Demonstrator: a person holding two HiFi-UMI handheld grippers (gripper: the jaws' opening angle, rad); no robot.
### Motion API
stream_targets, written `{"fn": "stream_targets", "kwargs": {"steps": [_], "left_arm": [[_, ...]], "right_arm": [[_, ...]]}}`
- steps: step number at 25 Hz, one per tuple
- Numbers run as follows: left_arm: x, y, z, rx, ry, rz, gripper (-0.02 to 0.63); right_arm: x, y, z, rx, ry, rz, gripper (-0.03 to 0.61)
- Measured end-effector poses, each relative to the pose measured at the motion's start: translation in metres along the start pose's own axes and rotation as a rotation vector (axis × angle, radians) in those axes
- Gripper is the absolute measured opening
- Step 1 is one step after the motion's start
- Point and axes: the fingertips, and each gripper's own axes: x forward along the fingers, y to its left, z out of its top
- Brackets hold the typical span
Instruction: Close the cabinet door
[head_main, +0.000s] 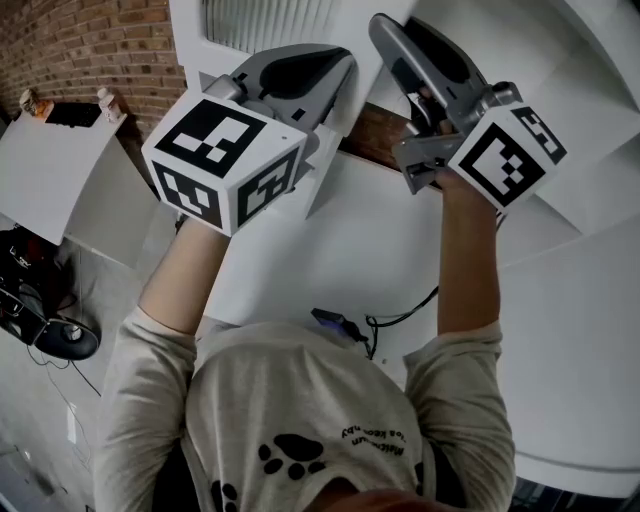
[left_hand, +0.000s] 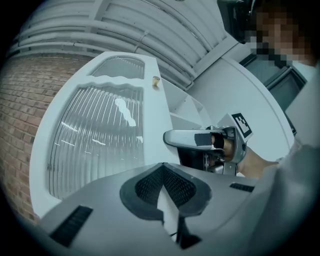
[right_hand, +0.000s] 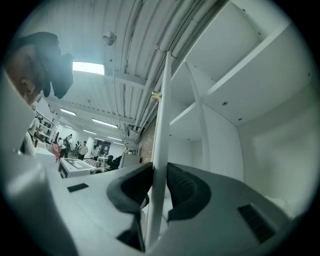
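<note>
Cabinet door (right_hand: 161, 115) edge-on, clamped in right hand-held gripper (right_hand: 156, 192); left hand-held gripper (left_hand: 162, 170) closed, alongside.

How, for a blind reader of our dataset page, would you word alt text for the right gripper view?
The right gripper clamps its fingers on the thin edge of a white cabinet door, seen edge-on up the frame's middle. Right of it are the open cabinet's white shelves; left, a lit hall with distant people.
</note>
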Motion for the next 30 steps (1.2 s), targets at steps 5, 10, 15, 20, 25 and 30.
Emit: {"fn": "stream_targets", "kwargs": {"steps": [5,10,15,20,25,30], "left_arm": [[0.013,0.007,-0.001,-0.008,0.012,0.047,0.009],[0.018,0.013,-0.003,-0.006,0.030,0.067,0.009],[0.017,0.016,-0.007,-0.009,0.034,0.058,0.009],[0.018,0.017,-0.011,-0.014,0.038,0.036,0.009],[0.026,0.019,-0.017,-0.011,0.060,0.007,0.009],[0.033,0.021,-0.021,-0.023,0.057,-0.016,0.008]], "right_arm": [[0.006,-0.015,0.002,0.015,0.003,0.047,0.092],[0.010,-0.025,0.007,0.016,0.001,0.072,0.092],[0.010,-0.029,0.004,0.021,-0.005,0.057,0.097],[0.008,-0.035,0.001,0.022,0.004,0.025,0.101],[0.006,-0.041,0.000,0.022,-0.010,-0.004,0.106],[0.005,-0.047,-0.001,0.020,-0.023,-0.026,0.109]]}}
